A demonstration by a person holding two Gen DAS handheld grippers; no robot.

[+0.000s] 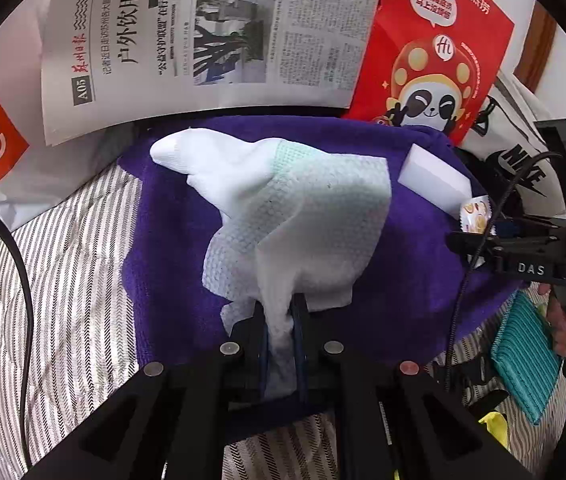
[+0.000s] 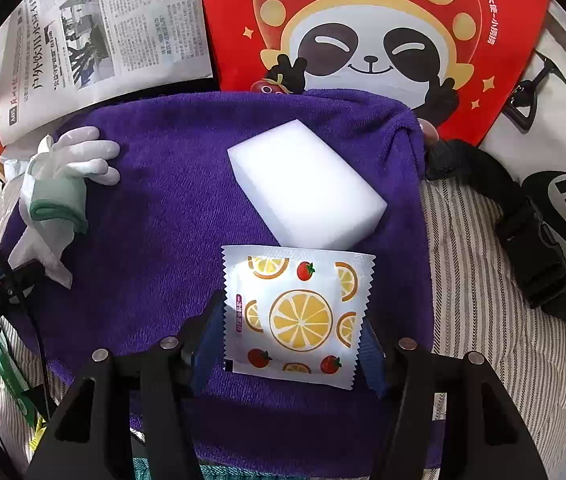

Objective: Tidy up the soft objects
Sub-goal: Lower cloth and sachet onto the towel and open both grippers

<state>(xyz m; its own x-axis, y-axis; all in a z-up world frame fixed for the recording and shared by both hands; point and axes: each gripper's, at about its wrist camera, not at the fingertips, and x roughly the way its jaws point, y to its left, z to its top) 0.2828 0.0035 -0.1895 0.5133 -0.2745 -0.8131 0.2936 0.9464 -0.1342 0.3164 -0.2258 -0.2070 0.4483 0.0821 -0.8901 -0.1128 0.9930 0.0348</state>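
A purple towel (image 1: 179,248) (image 2: 155,216) lies spread on the striped bedding. My left gripper (image 1: 281,320) is shut on a white textured wipe (image 1: 315,216), which drapes over a white glove (image 1: 207,160) on the towel's left part; the wipe and glove also show in the right wrist view (image 2: 55,196). A white sponge block (image 2: 303,184) (image 1: 435,180) rests on the towel's right part. My right gripper (image 2: 291,320) holds a square fruit-print packet (image 2: 297,312) between its jaws just above the towel, in front of the sponge.
A newspaper (image 1: 211,32), a red panda-print bag (image 1: 435,52) and a white Nike bag (image 2: 555,184) with a black strap (image 2: 515,216) lie behind and right of the towel. A teal cloth (image 1: 523,356) lies at the right on the striped bedding (image 1: 63,280).
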